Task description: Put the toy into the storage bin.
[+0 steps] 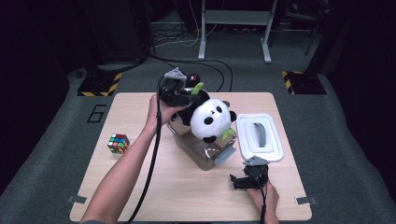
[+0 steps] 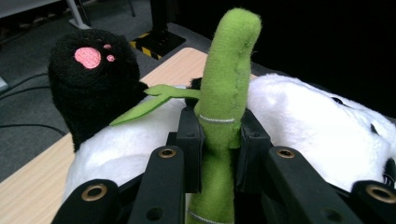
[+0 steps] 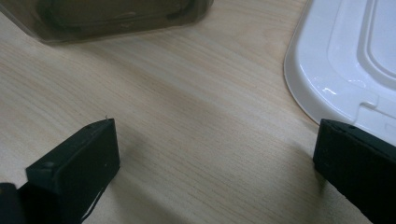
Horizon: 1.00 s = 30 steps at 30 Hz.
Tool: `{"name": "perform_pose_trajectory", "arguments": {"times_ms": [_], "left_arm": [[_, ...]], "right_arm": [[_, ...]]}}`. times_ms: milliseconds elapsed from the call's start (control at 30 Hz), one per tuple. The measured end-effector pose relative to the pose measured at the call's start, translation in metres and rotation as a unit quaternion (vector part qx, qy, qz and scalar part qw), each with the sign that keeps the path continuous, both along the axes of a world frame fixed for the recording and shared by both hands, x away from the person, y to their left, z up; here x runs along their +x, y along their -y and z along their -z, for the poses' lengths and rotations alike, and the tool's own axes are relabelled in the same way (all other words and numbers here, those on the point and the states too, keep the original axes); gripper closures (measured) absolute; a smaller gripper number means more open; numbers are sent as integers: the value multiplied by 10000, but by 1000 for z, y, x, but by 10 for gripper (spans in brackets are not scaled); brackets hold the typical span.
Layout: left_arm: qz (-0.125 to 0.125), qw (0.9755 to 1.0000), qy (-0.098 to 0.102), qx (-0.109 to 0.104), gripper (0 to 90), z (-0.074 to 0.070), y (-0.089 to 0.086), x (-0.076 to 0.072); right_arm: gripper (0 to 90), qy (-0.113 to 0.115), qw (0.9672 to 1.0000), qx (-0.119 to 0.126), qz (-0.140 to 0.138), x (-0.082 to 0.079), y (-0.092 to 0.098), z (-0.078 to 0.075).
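Note:
A black-and-white panda plush (image 1: 212, 119) hangs over a clear plastic box (image 1: 208, 154) in the middle of the table. My left gripper (image 1: 191, 95) comes in from the back left and is shut on the plush's green bamboo stalk (image 2: 229, 93). In the left gripper view the gripper (image 2: 219, 140) pinches the stalk between its pads, with the white body (image 2: 299, 116) and a black paw with pink pads (image 2: 88, 79) behind. My right gripper (image 1: 236, 182) rests low near the front right, and the right gripper view shows it (image 3: 215, 158) open over bare wood.
The box's white lid (image 1: 259, 136) lies flat to the right of the box, and its rim (image 3: 345, 60) is close to my right jaw. A colour cube (image 1: 118, 143) sits at the table's left. The box's base (image 3: 116, 18) stands ahead of the right gripper.

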State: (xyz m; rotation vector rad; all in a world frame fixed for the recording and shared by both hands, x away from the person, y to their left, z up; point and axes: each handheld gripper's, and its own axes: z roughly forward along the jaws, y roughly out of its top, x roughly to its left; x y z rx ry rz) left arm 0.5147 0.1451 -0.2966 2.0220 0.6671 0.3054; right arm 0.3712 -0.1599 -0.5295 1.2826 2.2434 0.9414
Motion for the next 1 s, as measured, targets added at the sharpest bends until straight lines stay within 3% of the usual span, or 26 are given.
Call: {"name": "perform_pose_trajectory", "arguments": {"times_ms": [367,633,800,1000], "left_arm": [[173,9997,-159,70,753,18,12,3],[182,9988,-348,302,752,39,16,7],[120,9982,-559,177,751,51,12,13],[69,9971,-728,225,743,59,8,16]], "right_arm": [[0,1,10000,-1,-1,0,0,0],[0,-6,10000,-2,-32,0,1,0],[0,-2,10000,-3,-22,0,0,0],[0,7,10000,-4,-13,0,0,0]]}}
